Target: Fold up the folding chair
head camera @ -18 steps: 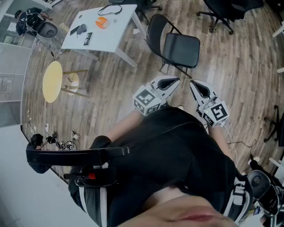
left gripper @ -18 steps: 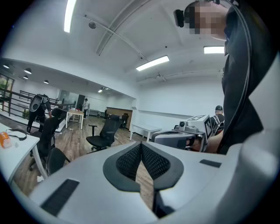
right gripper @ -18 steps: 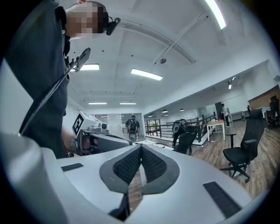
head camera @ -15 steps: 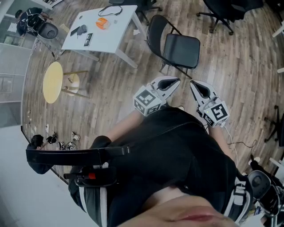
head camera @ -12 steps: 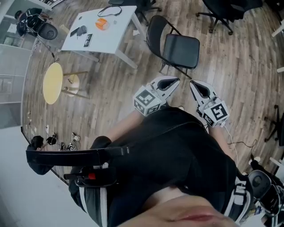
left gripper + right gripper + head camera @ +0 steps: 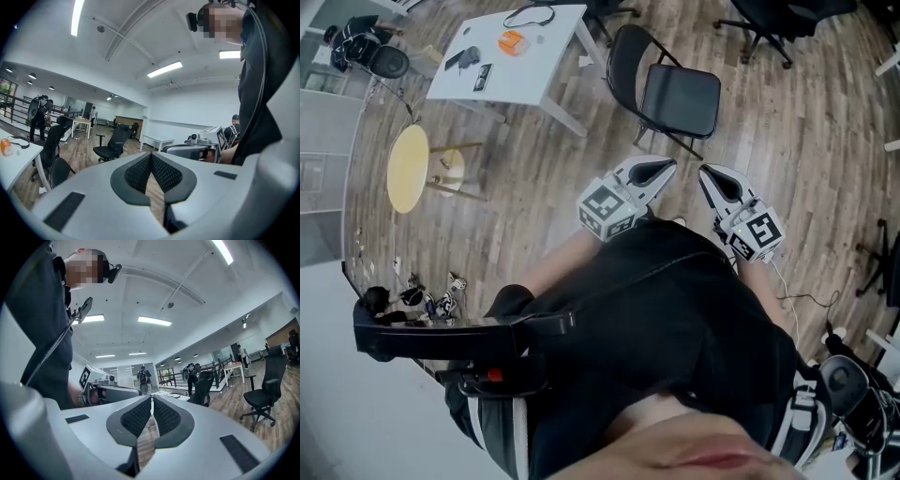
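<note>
Underfoot, plank floor [image 6: 806, 169]; folding chair [image 6: 680, 101] unfolded; white table [image 6: 502, 70]

Head view downward; gripper views level

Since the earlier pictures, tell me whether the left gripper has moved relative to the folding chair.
No. The left gripper keeps the same gap to the folding chair in the head view; the whole picture slid up slightly, so both shifted together.
</note>
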`<state>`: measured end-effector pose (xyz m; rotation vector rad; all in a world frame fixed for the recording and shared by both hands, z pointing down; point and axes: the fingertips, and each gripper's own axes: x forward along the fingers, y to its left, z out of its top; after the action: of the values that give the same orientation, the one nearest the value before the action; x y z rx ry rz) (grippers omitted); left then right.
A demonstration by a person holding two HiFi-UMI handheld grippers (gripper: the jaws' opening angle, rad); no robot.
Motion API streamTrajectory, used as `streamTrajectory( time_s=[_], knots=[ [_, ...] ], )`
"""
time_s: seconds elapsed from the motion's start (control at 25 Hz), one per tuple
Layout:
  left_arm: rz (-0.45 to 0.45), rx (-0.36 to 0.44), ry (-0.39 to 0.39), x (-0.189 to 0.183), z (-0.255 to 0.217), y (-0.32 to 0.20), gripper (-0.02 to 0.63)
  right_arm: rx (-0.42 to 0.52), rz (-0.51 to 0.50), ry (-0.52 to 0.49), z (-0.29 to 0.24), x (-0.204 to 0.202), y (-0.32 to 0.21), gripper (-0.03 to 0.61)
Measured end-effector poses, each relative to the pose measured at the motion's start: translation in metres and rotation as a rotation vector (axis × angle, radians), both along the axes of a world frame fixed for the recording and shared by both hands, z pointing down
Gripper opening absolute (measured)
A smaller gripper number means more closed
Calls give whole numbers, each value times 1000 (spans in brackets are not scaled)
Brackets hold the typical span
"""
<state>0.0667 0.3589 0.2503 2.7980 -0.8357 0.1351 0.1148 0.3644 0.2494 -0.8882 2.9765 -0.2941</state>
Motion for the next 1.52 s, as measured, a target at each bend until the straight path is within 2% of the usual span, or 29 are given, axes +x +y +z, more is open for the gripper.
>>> streamTrajectory(
  time_s=[0.28, 0.6, 0.88, 1.28, 1.52],
  knots=[
    [-23, 8, -28, 6, 0, 3, 6, -6, 10, -47, -3, 13, 1, 11],
    [-17, 21, -67, 19, -1, -5, 5, 32, -9, 0, 2, 21, -5, 11],
    [-30, 9, -73, 16, 4, -21, 5, 28, 10, -16, 5, 24, -18, 11],
    [2, -12, -38, 8, 13, -88, 5, 7, 64, 1, 7, 16, -76, 11],
    [10, -34, -20, -17, 19, -142, 5, -41, 103, 22, 15, -3, -126, 11]
  ],
)
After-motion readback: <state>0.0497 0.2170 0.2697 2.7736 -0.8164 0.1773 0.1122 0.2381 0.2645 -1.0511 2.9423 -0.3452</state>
